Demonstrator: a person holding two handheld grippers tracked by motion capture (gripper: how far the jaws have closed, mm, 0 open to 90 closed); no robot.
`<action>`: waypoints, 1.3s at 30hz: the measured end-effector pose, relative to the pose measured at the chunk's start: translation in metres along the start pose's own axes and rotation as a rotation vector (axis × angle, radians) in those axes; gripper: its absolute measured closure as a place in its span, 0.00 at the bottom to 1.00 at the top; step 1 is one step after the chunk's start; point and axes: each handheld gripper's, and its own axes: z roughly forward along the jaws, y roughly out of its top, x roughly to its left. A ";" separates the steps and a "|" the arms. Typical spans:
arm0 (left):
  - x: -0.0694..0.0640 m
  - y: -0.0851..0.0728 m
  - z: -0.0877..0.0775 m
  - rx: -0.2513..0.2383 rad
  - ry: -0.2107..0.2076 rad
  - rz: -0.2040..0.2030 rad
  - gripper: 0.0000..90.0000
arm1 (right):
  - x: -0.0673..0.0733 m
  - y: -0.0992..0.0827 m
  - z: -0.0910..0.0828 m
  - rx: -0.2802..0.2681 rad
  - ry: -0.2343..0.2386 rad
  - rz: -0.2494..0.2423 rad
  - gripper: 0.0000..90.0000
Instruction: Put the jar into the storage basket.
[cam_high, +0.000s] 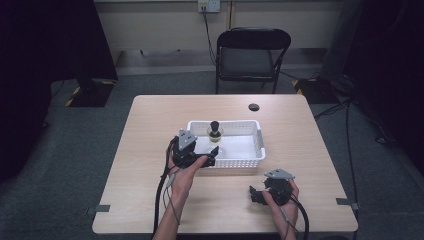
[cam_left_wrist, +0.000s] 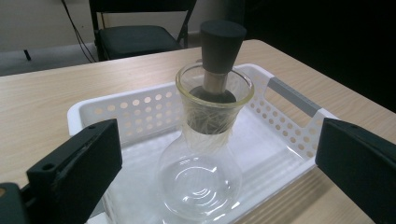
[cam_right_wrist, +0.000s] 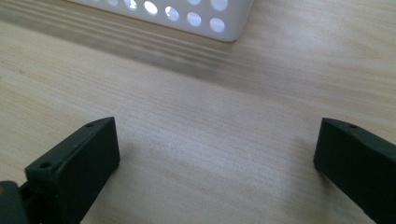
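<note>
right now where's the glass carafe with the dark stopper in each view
High view: the glass carafe stands upright in the far left part of the white basket, just beyond the left tool.
Left gripper view: centre of the picture, between the open jaws, inside the basket.
Right gripper view: the carafe is not in it; a corner of the basket crosses the top.
Shared landmark: the white perforated basket.

The flask (cam_left_wrist: 201, 172) base is cut off by the lower edge in the left gripper view. The basket (cam_right_wrist: 205, 21) is cropped to one corner in the right gripper view.
</note>
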 end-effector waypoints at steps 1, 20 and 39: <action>0.000 0.000 -0.001 -0.002 -0.001 0.000 0.00 | 0.000 0.000 0.000 0.000 0.000 0.000 0.00; -0.009 -0.011 -0.027 -0.034 -0.008 -0.002 0.00 | 0.000 0.000 0.000 0.000 0.000 0.000 0.00; -0.009 -0.035 -0.048 -0.041 -0.020 -0.012 0.00 | 0.000 0.000 0.000 0.000 0.000 0.000 0.00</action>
